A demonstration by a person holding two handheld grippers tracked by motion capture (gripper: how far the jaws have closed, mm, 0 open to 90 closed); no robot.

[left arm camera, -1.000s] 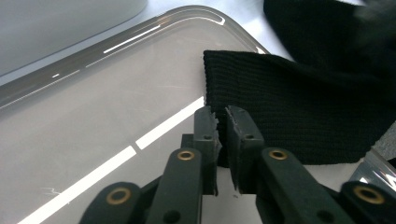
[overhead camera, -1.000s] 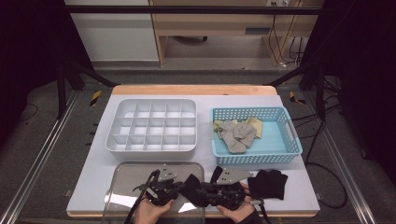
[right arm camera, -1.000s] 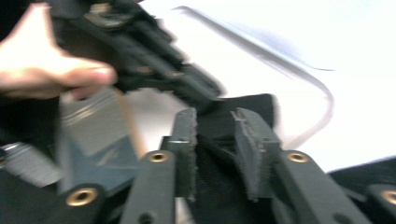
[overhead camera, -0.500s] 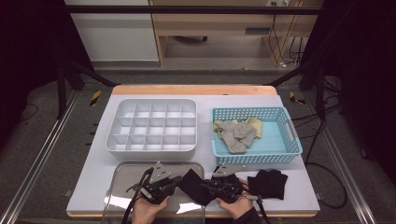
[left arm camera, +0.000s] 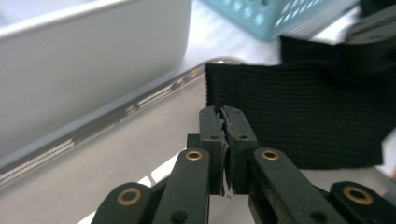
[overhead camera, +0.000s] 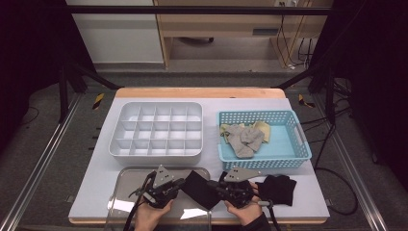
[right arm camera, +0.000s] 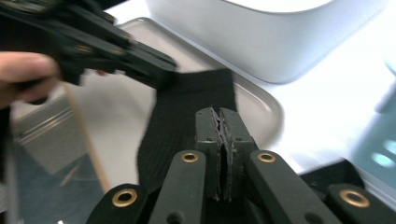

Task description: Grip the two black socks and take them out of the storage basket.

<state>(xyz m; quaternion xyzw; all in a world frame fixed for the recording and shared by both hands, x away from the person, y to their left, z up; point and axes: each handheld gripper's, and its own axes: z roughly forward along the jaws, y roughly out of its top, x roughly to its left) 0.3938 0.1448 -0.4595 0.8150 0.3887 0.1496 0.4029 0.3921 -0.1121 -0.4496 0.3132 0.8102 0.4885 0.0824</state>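
Both pairs of fingers are pressed together at the near edge of the bench, each pinching a side of one black sock (overhead camera: pixel 199 188) stretched flat between them. Left gripper (overhead camera: pixel 174 184) holds the sock's left edge over a shallow metal tray (overhead camera: pixel 126 179); in the left gripper view its fingers (left arm camera: pixel 212 127) meet with a thin fold of ribbed black cloth (left arm camera: pixel 308 116) between them. Right gripper (overhead camera: pixel 214 185) has been closing its fingers within the last second and now clamps the opposite edge; in the right gripper view those fingers (right arm camera: pixel 232 128) sit shut over the sock (right arm camera: pixel 187 116), which lies partly on the tray (right arm camera: pixel 261 105).

What could go wrong, as a judgement: each grip looks to catch only a narrow margin of knit, so pulling the hands apart or lifting unevenly could let one edge slip free and the sock sag or bunch on the tray.

A second black sock (overhead camera: pixel 279 187) lies just right of the person's right hand. Behind the tray stands a white divided organiser box (overhead camera: pixel 156 132), its compartments empty. To its right a blue perforated basket (overhead camera: pixel 298 139) holds a heap of grey and beige socks (overhead camera: pixel 244 137). The organiser's near wall stands just beyond the tray, close to any forward move
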